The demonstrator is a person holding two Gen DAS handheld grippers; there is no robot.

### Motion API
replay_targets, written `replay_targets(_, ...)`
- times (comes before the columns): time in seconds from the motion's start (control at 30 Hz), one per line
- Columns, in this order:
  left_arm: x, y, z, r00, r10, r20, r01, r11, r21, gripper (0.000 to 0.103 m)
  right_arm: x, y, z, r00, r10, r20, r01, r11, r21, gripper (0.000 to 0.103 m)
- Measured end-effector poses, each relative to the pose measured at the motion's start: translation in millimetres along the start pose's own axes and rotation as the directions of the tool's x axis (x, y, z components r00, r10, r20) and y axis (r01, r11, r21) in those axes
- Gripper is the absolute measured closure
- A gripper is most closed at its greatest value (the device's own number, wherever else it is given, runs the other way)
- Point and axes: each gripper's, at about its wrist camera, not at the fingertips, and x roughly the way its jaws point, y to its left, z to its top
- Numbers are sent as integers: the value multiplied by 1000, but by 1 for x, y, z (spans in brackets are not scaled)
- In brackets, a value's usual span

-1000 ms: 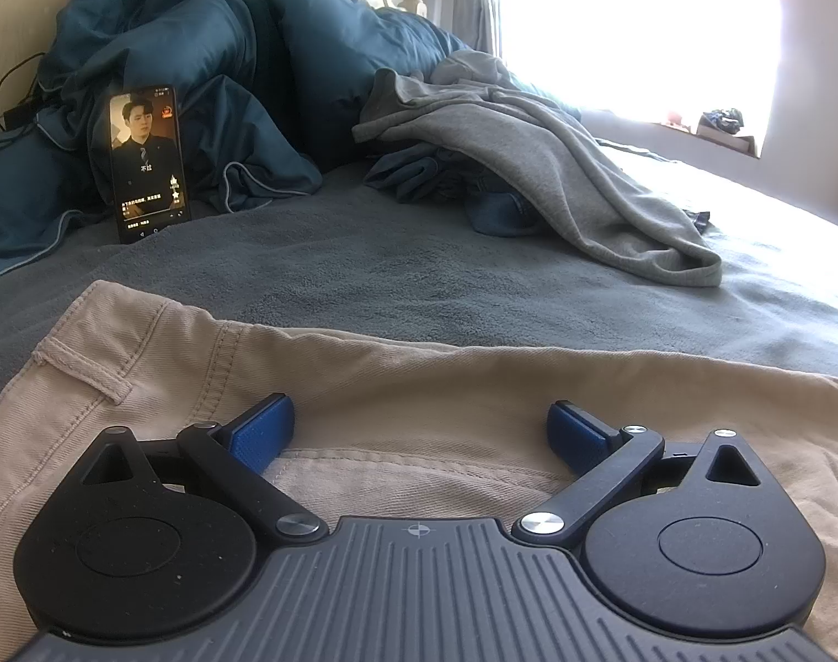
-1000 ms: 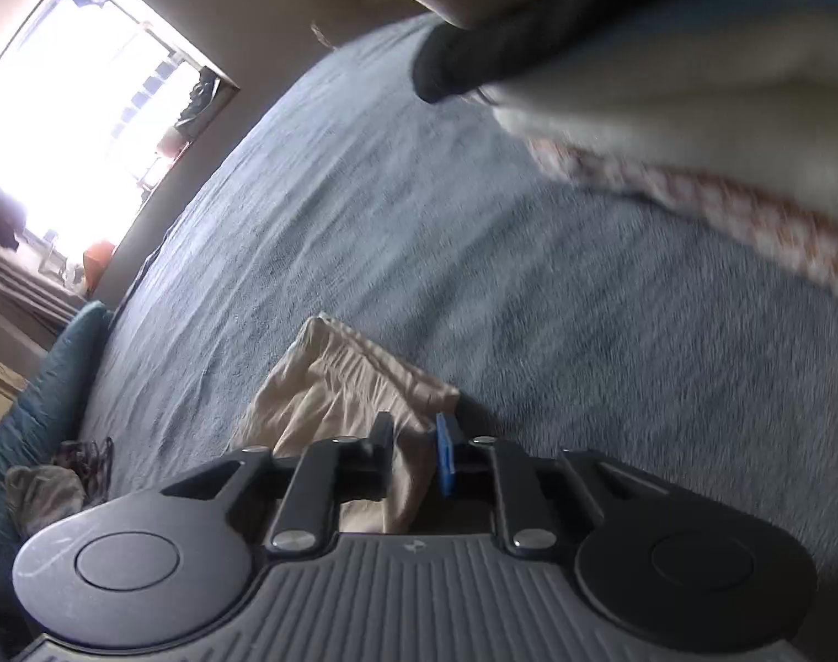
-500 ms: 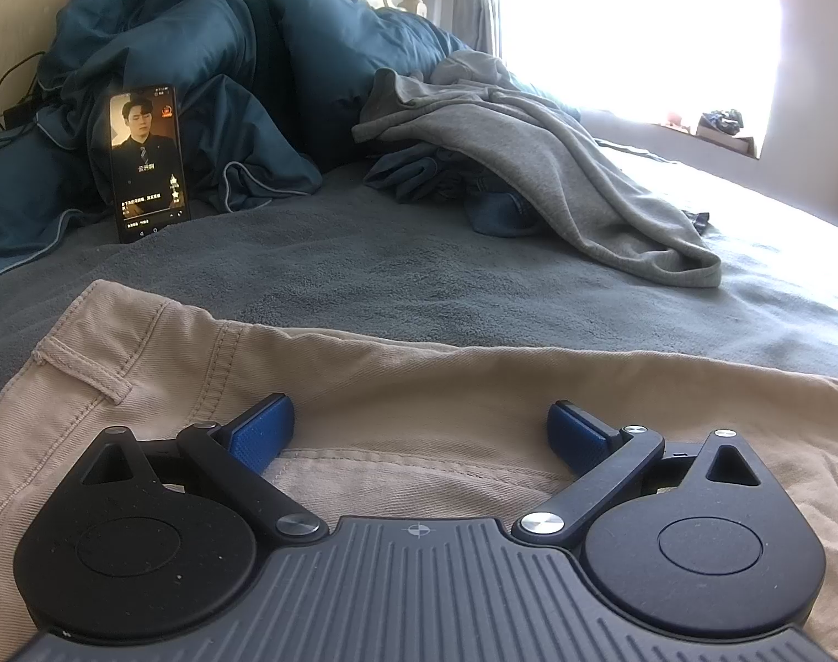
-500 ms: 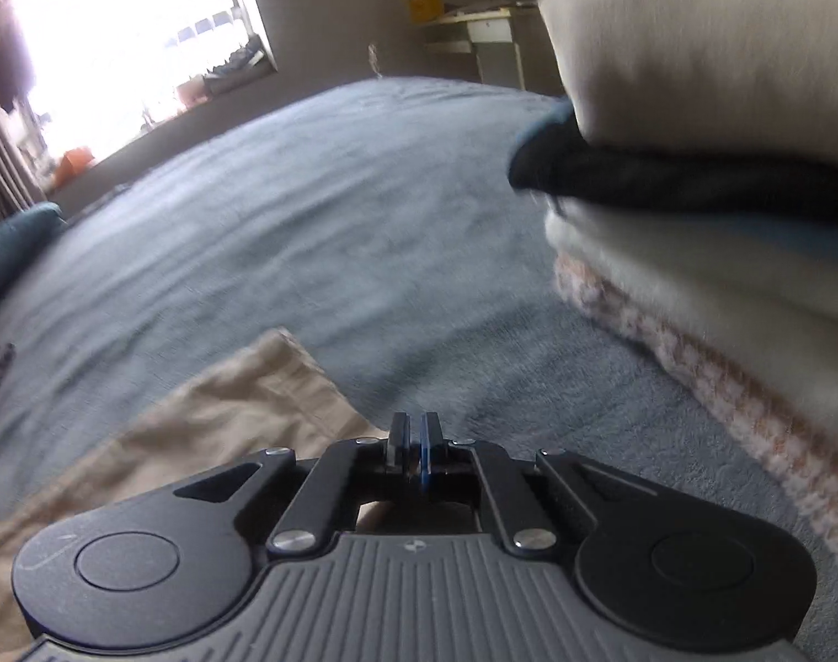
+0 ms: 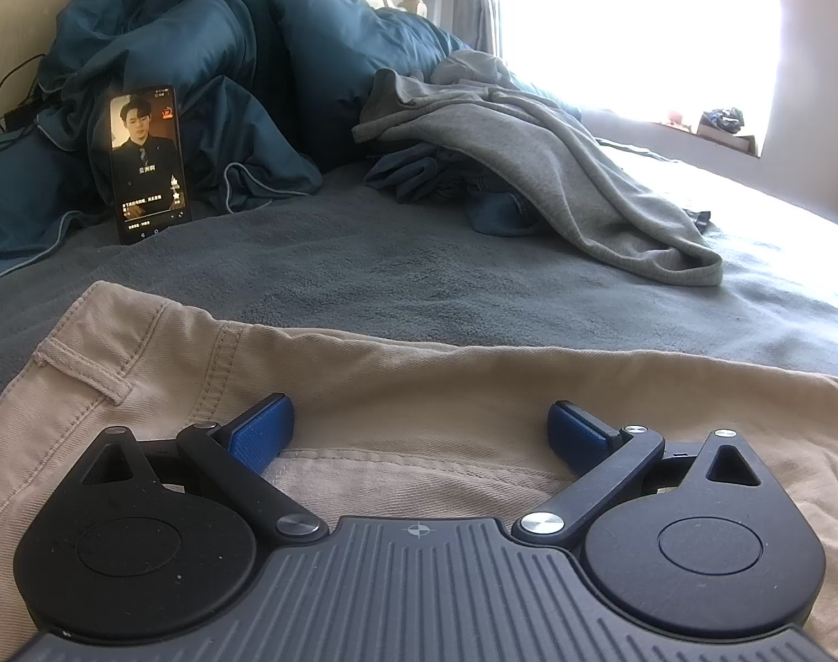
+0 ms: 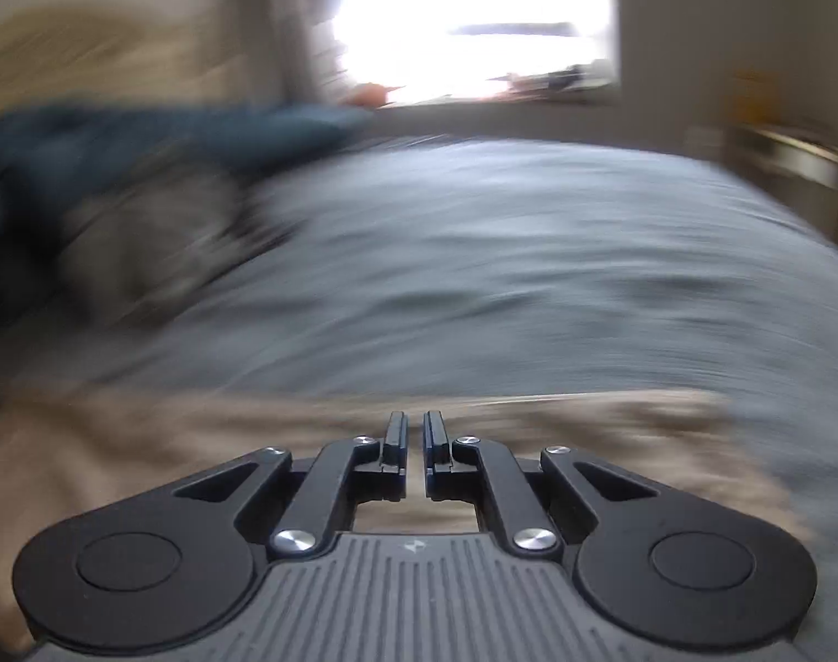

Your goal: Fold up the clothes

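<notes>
A: Beige trousers (image 5: 407, 386) spread flat on the grey bedspread (image 5: 419, 287), waistband at the near left. Left gripper (image 5: 419, 430) resting on the cloth, jaws wide apart, pinching nothing.

B: And the right gripper (image 6: 414, 436)?

A: Over the trousers' edge, jaws opening from nearly closed, only a slit between them, no fabric in it as far as visible. Heavily blurred view.

B: Risks?

A: Likely a missed grab: too narrow a gap for a thick hem. Also possibly dragging the cloth askew, wrinkling the fold. Grey sweatshirt (image 5: 556, 165) and phone (image 5: 148, 163) well apart.
</notes>
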Motion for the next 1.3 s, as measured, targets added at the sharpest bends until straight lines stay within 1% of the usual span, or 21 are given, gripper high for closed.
replay_targets(0.17, 0, 1, 0, 1000, -6, 0, 6, 1000, -6, 3, 60, 59, -7, 992, 59, -116, -85, 968, -236, 96)
replay_targets(0.2, 0, 1, 1, 1000, -7, 0, 7, 1000, -6, 3, 68, 49, -2, 992, 28, -122, -54, 975, -217, 96)
replay_targets(0.27, 0, 2, 1, 1000, -10, -1, 10, 1000, -8, 3, 80, 14, 13, 990, -59, -127, 42, 990, -131, 96)
replay_targets(0.33, 0, 2, 1, 1000, -12, 0, 12, 1000, -10, 3, 87, -36, 19, 979, -152, -135, 150, 988, -24, 96)
replay_targets(0.37, 0, 2, 1, 1000, -13, 0, 13, 1000, -10, 3, 89, -62, 20, 966, -217, -140, 222, 975, 18, 97)
replay_targets(0.43, 0, 3, 1, 1000, -14, 0, 14, 1000, -11, 3, 94, -113, 20, 916, -367, -160, 384, 919, 87, 96)
replay_targets(0.5, 0, 3, 1, 1000, -15, 0, 15, 1000, -11, 3, 80, -157, 17, 905, -392, -166, 423, 869, 255, 96)
replay_targets(0.57, 1, 3, 1, 1000, -13, 0, 13, 1000, -10, 3, 54, -172, 16, 928, -355, -117, 371, 840, 396, 90)
replay_targets(0.67, 1, 2, 1, 1000, -12, -1, 12, 1000, -7, 3, 22, -161, 15, 968, -247, -36, 239, 878, 414, 89)
replay_targets(0.73, 1, 2, 1, 1000, -12, -1, 12, 1000, -7, 3, 15, -154, 7, 986, -149, -79, 168, 895, 413, 86)
replay_targets(0.77, 1, 2, 1, 1000, -12, -1, 12, 1000, -8, 3, 17, -161, 0, 974, -185, -130, 222, 887, 406, 86)
replay_targets(0.83, 0, 3, 1, 1000, -13, -1, 13, 1000, -10, 3, 21, -180, -16, 925, -301, -234, 371, 849, 375, 91)
replay_targets(0.87, 0, 3, 1, 1000, -14, 0, 14, 1000, -11, 3, 13, -192, -20, 909, -339, -243, 413, 812, 413, 103)
replay_targets(0.93, 0, 3, 1, 1000, -17, 0, 17, 1000, -14, 3, -8, -220, -25, 885, -401, -238, 464, 713, 526, 103)
replay_targets(0.97, 0, 3, 0, 1000, -19, 0, 19, 1000, -16, 3, -20, -220, -24, 859, -448, -248, 509, 687, 519, 94)
replay_targets(1.0, 0, 4, 0, 1000, -21, 0, 21, 1000, -18, 2, -32, -215, -21, 825, -501, -260, 560, 669, 489, 94)
replay_targets(1.03, 0, 4, 0, 1000, -23, 1, 23, 1000, -20, 2, -45, -204, -18, 815, -524, -249, 577, 686, 444, 94)
replay_targets(1.1, -1, 5, 0, 1000, -29, 4, 29, 999, -28, 2, -81, -173, -9, 824, -534, -190, 564, 737, 372, 94)
replay_targets(1.17, -3, 9, 1, 999, -45, 12, 46, 998, -45, 2, -128, -134, 0, 848, -522, -91, 521, 790, 324, 91)
replay_targets(1.27, -11, 15, 5, 995, -89, 35, 92, 993, -68, 2, -202, -70, 15, 875, -478, 79, 448, 860, 242, 78)
replay_targets(1.3, -16, 16, 7, 993, -106, 48, 110, 991, -72, 2, -225, -48, 17, 876, -464, 133, 432, 877, 212, 74)
